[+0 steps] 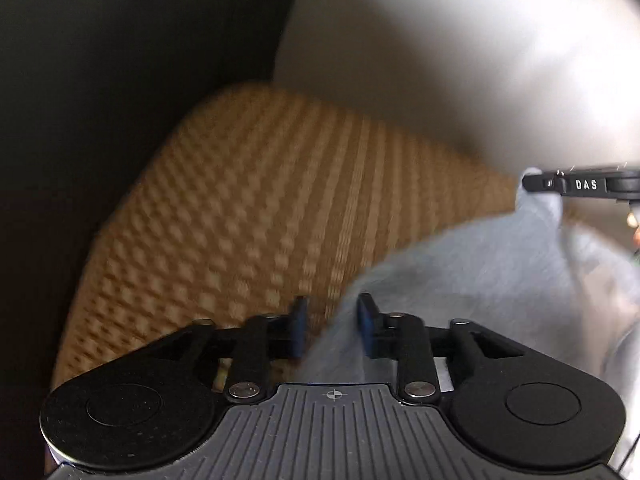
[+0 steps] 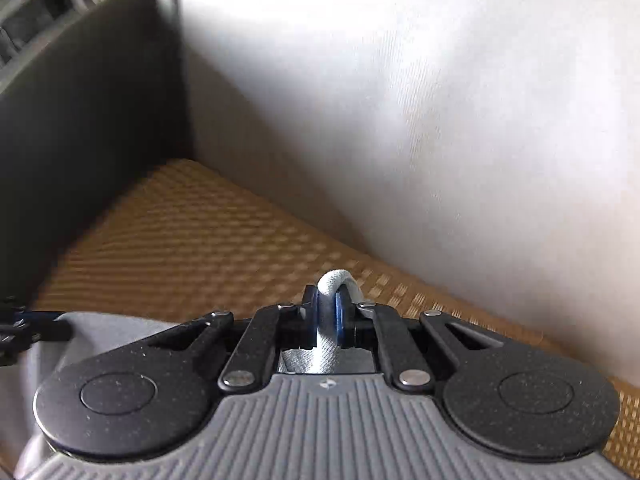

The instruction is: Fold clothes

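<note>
A: Right wrist view first. The right gripper [image 2: 328, 312] has its blue pads pinched together on a rolled hem of the pale grey garment [image 2: 335, 280], a small loop of cloth poking out past the tips.

B: And the left gripper [image 1: 332, 326]?

A: Its jaws stand partly apart. The garment's edge [image 1: 460, 280] runs up between the pads, but I see no pinch; it looks slack there.

B: Where does the cloth lie?

A: On the woven mat [image 1: 256, 208], a tan, ribbed basket-weave surface, near its corner where a dark panel [image 2: 88, 128] meets a white draped sheet [image 2: 420, 100]. The cloth hangs between the two grippers.

B: How will it handle?

A: Light, soft and limp, I'd judge; a thin knit that sags and bunches. Best taken at a hem or corner, where doubled fabric gives the pads something to bite. The mat's rough weave may drag on it.
</note>
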The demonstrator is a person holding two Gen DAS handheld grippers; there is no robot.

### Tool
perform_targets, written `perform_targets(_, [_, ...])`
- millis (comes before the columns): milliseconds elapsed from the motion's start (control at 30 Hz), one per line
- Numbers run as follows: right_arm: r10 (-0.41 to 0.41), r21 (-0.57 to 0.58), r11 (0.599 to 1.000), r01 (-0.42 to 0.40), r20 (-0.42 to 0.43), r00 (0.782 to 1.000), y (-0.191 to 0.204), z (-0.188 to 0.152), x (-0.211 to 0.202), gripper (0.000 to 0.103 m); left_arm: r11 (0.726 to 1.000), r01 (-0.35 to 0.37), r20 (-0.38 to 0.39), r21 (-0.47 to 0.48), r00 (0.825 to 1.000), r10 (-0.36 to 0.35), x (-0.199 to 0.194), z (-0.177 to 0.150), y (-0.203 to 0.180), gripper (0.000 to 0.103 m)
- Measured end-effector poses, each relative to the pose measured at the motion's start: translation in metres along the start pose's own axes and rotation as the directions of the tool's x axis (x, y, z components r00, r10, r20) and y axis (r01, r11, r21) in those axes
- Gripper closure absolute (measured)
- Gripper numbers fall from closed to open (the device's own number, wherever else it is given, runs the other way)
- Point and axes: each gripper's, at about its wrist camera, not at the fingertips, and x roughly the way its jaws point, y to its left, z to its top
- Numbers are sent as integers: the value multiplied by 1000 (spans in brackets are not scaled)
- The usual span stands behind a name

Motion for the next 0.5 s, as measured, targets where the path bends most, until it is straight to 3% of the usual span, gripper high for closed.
perform_targets(67, [-83,-44,996,80,-57,995,6,-10,21,73,999,-31,-31,10,999,32,12,-1,-4,58])
perform_targets(100, [-89,-49,995,86,-45,995,5,-14,17,73,1000,-17,-19,1,1000,17,1,-2,-3,56])
perform_targets(233, [-2,67,998,-8,146,989,-25,-40,-66,50,999,-5,62,-52,998,8,-65,-10,7,48])
perform_targets(367, [25,186,980,-66,216,976,-69,-92,-162,48,998,54,80,-9,995,-53,-120,-21,-15,47])
perform_targets(500, [-73,264,964,24,176,982,-104,-137,-210,48,980,181,52,83,981,-186,-133,-44,-77,40])
